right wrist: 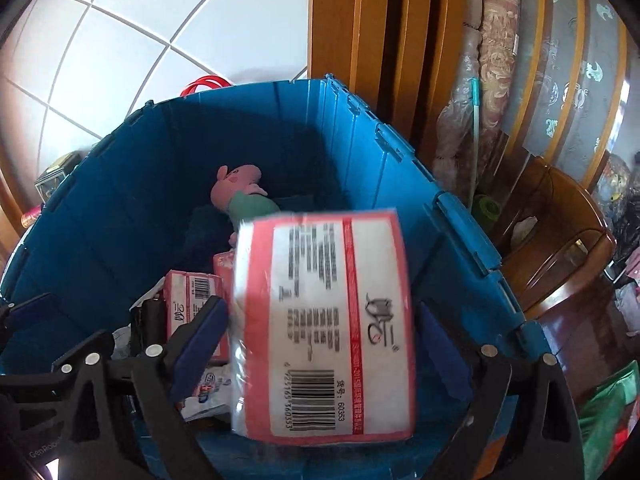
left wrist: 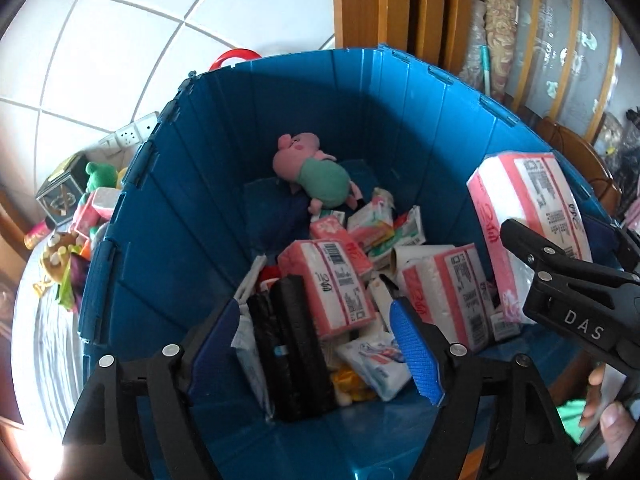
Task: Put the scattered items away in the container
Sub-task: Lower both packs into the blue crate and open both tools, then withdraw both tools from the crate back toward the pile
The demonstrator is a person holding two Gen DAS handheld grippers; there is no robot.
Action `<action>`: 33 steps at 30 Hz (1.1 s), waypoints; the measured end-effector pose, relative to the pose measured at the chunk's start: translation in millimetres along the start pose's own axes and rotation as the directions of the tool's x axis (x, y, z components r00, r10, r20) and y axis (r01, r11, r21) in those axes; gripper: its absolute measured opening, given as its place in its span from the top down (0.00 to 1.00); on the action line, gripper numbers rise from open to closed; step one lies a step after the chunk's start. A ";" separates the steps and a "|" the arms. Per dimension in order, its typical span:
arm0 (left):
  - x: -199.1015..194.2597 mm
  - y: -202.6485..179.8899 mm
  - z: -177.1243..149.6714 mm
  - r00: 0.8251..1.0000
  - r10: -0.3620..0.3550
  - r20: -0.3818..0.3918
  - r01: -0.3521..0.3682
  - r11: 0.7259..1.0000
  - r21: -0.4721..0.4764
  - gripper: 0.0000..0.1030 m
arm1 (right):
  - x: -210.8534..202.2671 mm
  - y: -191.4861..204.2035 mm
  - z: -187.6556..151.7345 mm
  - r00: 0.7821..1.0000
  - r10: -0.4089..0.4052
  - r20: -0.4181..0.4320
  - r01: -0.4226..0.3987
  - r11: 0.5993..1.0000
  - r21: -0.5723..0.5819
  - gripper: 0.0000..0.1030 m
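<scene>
This is a home, likely a living room. Beyond the fingers stand a white tiled wall, wooden furniture and rolled carpets; plush toys lie left.

The bin is smooth blue plastic with a slight sheen and ribbed walls. Inside it, the pig toy is soft matt plush. The tissue packs near the bin's middle are wrapped in glossy plastic film, as is the large tissue pack above the bin's right side. The black roll looks like thin, faintly shiny plastic. Both grippers' frames are matt black plastic with small bright metal pins; the left gripper has textured blue pads. Behind the bin, the wooden panels are polished, and the floor tiles are glossy white.
</scene>
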State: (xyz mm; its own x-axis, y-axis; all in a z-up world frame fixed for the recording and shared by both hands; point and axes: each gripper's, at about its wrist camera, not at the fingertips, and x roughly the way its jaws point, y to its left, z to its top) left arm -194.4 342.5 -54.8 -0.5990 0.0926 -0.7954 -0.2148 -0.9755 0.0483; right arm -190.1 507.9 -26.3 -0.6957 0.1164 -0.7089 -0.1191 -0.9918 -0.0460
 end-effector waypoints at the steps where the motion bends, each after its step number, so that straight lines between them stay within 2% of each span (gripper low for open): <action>1: -0.4 0.3 -0.3 1.000 0.002 0.003 -0.002 1.000 0.000 0.22 | -0.4 -1.1 0.5 1.000 -0.002 0.002 0.002 1.000 0.003 0.03; 4: -2.3 0.7 -0.9 1.000 0.001 0.011 -0.001 1.000 0.001 0.22 | -1.5 -4.2 1.8 1.000 -0.010 0.007 0.010 1.000 0.011 0.00; 18: -21.4 -0.4 -3.9 0.997 -0.019 0.074 0.019 1.000 0.003 0.22 | -18.7 -15.1 0.8 0.998 -0.044 0.035 0.043 0.998 0.037 0.00; 23: -41.0 2.3 -6.0 0.992 -0.020 0.127 0.018 1.000 0.017 0.22 | -34.3 2.9 0.8 0.997 -0.032 0.065 0.030 0.999 0.030 0.00; 26: -56.0 11.0 -8.0 0.986 -0.018 0.164 0.016 1.000 0.014 0.21 | -43.7 13.7 0.8 0.996 -0.025 0.083 0.022 0.999 0.026 0.00; 33: -81.7 67.1 -21.2 0.975 0.007 0.223 0.000 1.000 -0.029 0.18 | -65.5 46.3 0.7 0.992 -0.002 0.125 0.001 1.000 0.010 0.00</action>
State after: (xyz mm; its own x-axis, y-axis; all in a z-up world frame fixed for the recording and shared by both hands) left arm -143.5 265.3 0.6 -0.7576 0.1285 -0.6400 -0.1922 -0.9809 0.0306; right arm -150.5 454.4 18.5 -0.7786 0.1240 -0.6151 -0.1266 -0.9912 -0.0396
